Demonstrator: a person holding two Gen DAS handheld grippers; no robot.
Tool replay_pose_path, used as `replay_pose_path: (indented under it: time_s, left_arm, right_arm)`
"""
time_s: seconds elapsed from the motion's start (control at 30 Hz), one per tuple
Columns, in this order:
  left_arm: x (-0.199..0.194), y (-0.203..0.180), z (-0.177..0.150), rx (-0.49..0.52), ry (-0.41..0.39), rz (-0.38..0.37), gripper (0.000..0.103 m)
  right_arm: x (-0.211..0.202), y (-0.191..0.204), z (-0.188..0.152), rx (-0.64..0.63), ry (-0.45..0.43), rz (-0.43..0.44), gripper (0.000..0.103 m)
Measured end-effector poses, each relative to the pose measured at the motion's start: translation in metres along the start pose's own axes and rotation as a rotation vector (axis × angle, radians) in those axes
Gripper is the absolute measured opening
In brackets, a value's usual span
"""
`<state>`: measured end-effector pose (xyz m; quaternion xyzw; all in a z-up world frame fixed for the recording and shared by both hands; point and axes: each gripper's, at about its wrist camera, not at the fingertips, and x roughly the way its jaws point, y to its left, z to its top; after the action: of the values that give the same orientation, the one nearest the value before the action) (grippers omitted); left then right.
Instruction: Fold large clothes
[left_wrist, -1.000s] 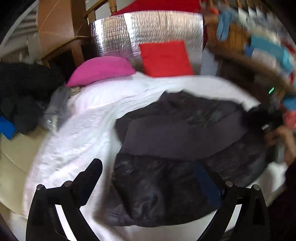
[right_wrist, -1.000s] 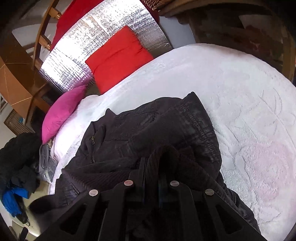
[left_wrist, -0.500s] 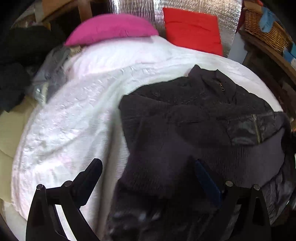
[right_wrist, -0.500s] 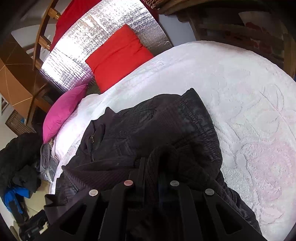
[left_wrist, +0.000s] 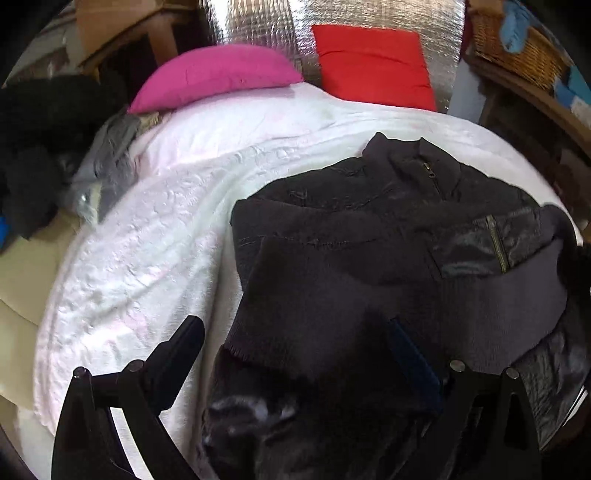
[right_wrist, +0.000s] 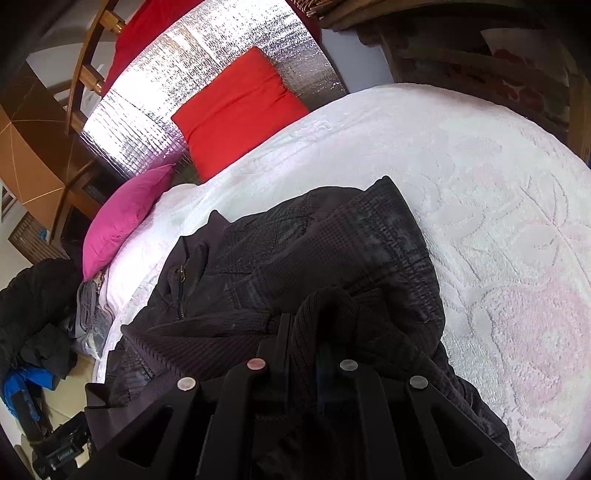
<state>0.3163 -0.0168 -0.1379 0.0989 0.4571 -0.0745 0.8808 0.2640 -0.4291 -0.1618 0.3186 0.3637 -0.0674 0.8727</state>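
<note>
A large black zip jacket (left_wrist: 369, 236) lies on the white bedspread (left_wrist: 155, 258), collar toward the pillows, its ribbed hem folded up over the body. My left gripper (left_wrist: 295, 332) is open just above the near left part of the jacket, one finger over the bedspread, the other over the fabric. My right gripper (right_wrist: 303, 325) is shut on a bunch of the jacket's ribbed hem (right_wrist: 325, 306) at the jacket's (right_wrist: 314, 243) near right side.
A pink pillow (left_wrist: 218, 74) and a red pillow (left_wrist: 373, 62) lie at the head against a silver foil panel (right_wrist: 207, 62). Dark clothes (left_wrist: 33, 147) are piled left of the bed. A wicker basket (left_wrist: 517, 55) stands on a shelf at the right.
My left gripper moved forward and down toward the jacket, still open. The right gripper stays shut on the hem and hardly moved.
</note>
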Motion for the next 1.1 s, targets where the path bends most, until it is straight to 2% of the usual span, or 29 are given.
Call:
replay_pose_path:
  time_s: [0.17,0.3,0.33,0.47,0.53,0.57,0.67,0.87,0.93,1.0,1.1]
  left_arm:
    - [-0.016,-0.002,-0.014,0.024,-0.016,0.0,0.099]
    - [-0.027,0.012,-0.027,-0.03,-0.018,-0.1,0.099]
    - [-0.029,0.017,-0.028,-0.046,-0.019,-0.133,0.099]
    - [-0.03,0.053,-0.034,-0.15,-0.018,-0.353,0.099]
    - [-0.017,0.071,-0.035,-0.213,0.017,-0.463,0.099]
    - [-0.01,0.076,-0.035,-0.243,0.041,-0.486,0.099]
    - [0.008,0.086,-0.035,-0.304,0.093,-0.508,0.099]
    - [0.027,0.063,-0.015,-0.218,0.125,-0.497,0.099]
    - [0.03,0.058,-0.011,-0.209,0.107,-0.46,0.086]
    - [0.028,0.055,-0.008,-0.179,0.087,-0.396,0.058]
    - [0.017,0.057,-0.005,-0.165,0.05,-0.366,0.037]
  right_arm:
    - [-0.003,0.004,-0.003,-0.007,-0.005,-0.013,0.01]
    - [-0.006,0.002,-0.006,-0.004,-0.006,-0.008,0.01]
    - [-0.007,0.001,-0.008,-0.002,-0.007,-0.006,0.01]
    - [-0.01,-0.001,-0.01,0.003,-0.008,0.0,0.01]
    - [-0.011,-0.002,-0.011,0.003,-0.006,0.005,0.01]
    - [-0.01,-0.002,-0.01,0.003,-0.005,0.007,0.01]
    - [-0.009,-0.003,-0.009,0.004,0.0,0.009,0.01]
    - [-0.006,-0.001,-0.009,0.003,0.003,0.004,0.01]
    - [-0.006,-0.001,-0.009,0.004,0.005,0.005,0.01]
    - [-0.007,-0.002,-0.009,0.005,0.006,0.008,0.01]
    - [-0.013,-0.001,-0.007,-0.005,-0.006,0.013,0.01]
